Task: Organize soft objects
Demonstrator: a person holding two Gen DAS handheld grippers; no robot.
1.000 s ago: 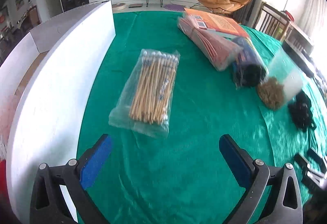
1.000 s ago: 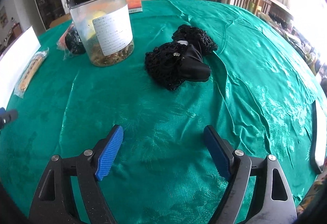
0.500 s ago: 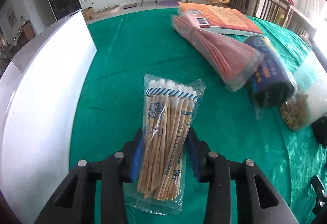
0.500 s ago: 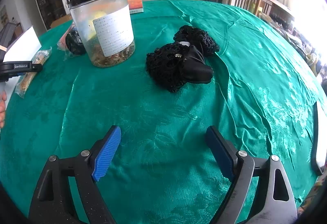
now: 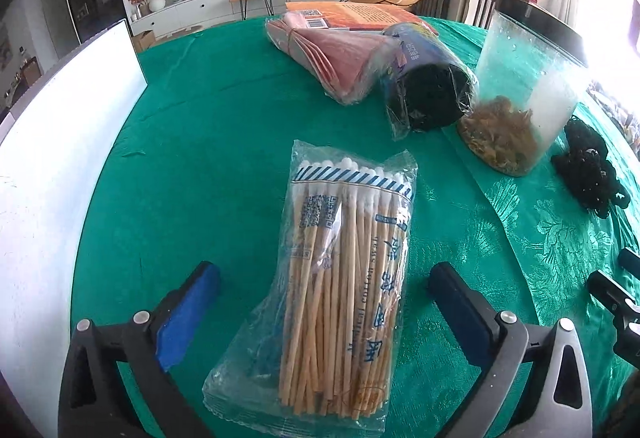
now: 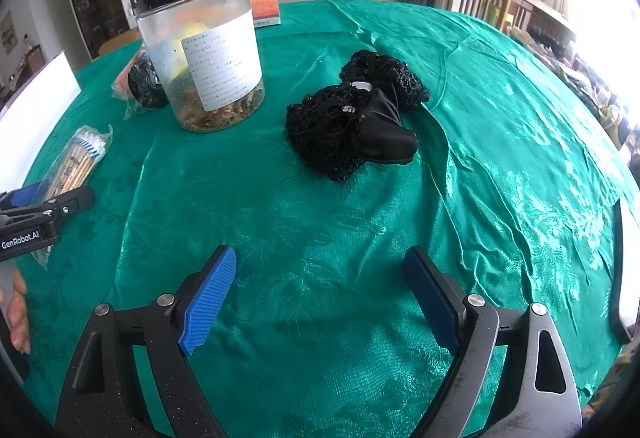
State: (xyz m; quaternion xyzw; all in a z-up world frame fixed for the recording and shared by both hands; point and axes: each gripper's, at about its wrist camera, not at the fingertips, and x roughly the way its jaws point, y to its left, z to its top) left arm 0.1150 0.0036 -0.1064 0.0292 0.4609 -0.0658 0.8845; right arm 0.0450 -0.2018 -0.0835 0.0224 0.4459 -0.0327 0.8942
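Note:
A clear bag of cotton swabs point(image 5: 344, 278) lies on the green tablecloth point(image 5: 200, 142), lengthwise between the fingers of my left gripper point(image 5: 324, 270). Its jaws are opening and the blue pads stand well clear of the bag on both sides. The same bag point(image 6: 76, 158) shows at the left edge of the right wrist view, beside the left gripper's finger point(image 6: 68, 202). My right gripper point(image 6: 320, 258) hovers open over bare cloth, holding nothing. Beyond it lies a black mesh bundle point(image 6: 348, 122) with a black pouch on top.
A clear jar point(image 5: 520, 90) with a black lid stands right of the swabs. Behind are a wrapped dark roll point(image 5: 428, 90), a red packet point(image 5: 336, 58) and an orange book point(image 5: 360, 12). A white board point(image 5: 60, 158) runs along the left. A hand point(image 6: 16, 310) shows at far left.
My left gripper closed on the swab bag, carried it rightward towards the jar, and has let go; its jaws now stand wide. The right gripper has not moved.

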